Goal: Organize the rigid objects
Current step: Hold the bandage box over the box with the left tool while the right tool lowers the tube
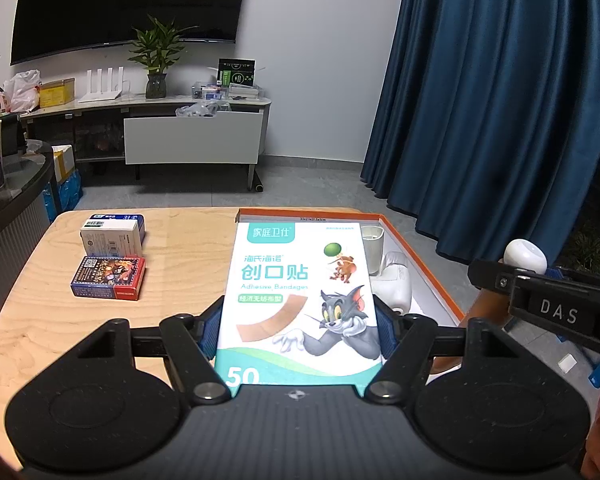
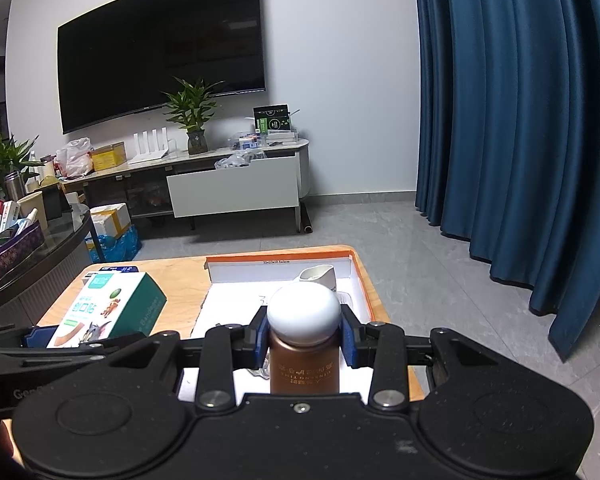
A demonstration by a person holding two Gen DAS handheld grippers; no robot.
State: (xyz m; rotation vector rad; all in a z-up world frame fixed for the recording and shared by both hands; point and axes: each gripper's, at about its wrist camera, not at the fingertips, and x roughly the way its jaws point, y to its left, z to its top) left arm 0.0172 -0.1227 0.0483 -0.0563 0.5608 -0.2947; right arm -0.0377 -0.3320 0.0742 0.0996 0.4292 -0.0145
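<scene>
Brown bottle (image 2: 304, 364) gripped, bandage box (image 1: 300, 300) gripped

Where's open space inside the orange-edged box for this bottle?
The white floor along the box's left side, near the far wall, looks bare. The right side is crowded by a white cup. The right gripper holds the bottle.

Bandage box (image 1: 300, 296) and brown bottle (image 2: 304, 364) gripped above tray (image 2: 360, 276).
</scene>
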